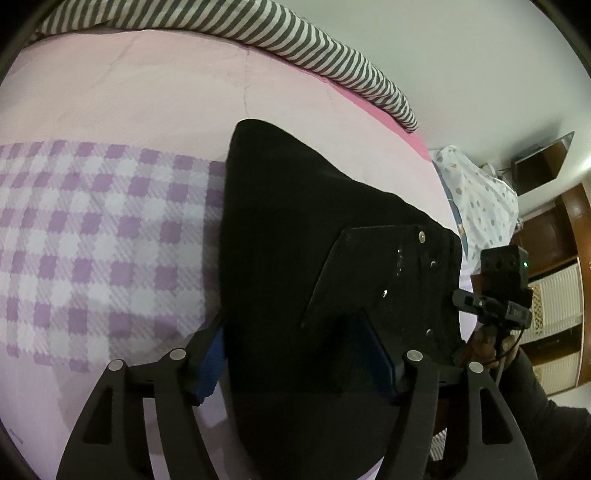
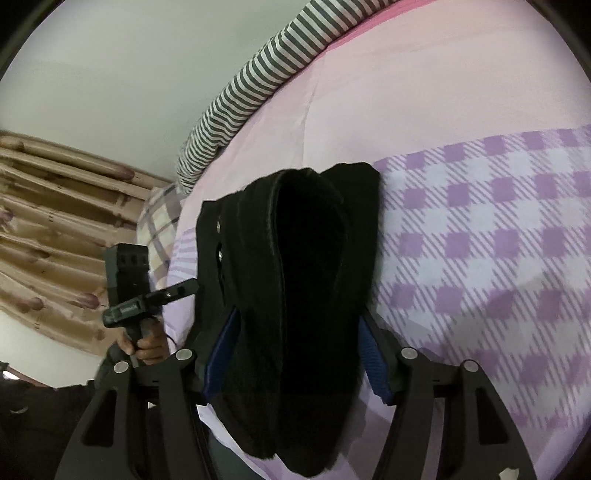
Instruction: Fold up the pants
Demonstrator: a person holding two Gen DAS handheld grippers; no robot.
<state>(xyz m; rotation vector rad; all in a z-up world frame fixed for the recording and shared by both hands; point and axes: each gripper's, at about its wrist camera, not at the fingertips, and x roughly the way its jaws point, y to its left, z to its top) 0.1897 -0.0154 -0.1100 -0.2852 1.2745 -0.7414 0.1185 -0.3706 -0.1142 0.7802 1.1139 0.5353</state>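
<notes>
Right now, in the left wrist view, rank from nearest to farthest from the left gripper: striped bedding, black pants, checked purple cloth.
1. Black pants: between the left gripper jaws.
2. Checked purple cloth: left, beyond.
3. Striped bedding: far edge, top.

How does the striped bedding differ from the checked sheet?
The striped bedding has narrow dark grey and white stripes; the checked sheet has purple and white squares. The striped bedding is bunched in a roll along the bed's far edge by the wall; the checked sheet lies flat. The black pants hang over the checked sheet, not the striped bedding. Both are fabric on the same bed.
</notes>
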